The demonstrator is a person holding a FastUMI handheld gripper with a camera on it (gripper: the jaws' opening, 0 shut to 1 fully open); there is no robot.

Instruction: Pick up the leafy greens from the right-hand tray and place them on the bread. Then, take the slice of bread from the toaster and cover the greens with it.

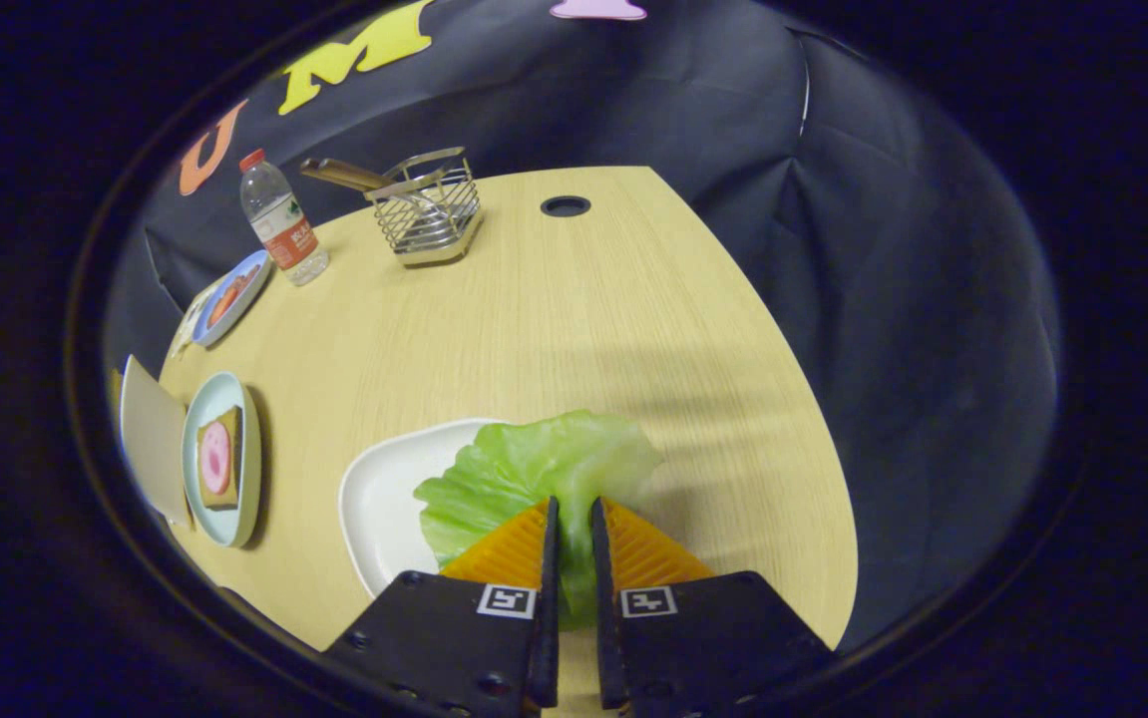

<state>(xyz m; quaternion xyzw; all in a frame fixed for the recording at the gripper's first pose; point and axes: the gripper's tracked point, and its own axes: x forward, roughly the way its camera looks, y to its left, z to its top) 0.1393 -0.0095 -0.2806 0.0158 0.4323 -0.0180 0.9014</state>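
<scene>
Tongs [574,519] pinch the crinkled pale-green lettuce leaf [534,469] between nearly closed fingers, over the white rounded tray [384,499]. Bread slice topped with pink ham [218,457] waits on a pale-blue plate [234,529] across the bench [583,319] (greens not yet placed; toaster slice untouched).

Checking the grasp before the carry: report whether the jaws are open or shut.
Shut on the green lettuce leaf. The gripper has its jaws nearly together, leaf pinched in the narrow gap, over the white tray.
</scene>
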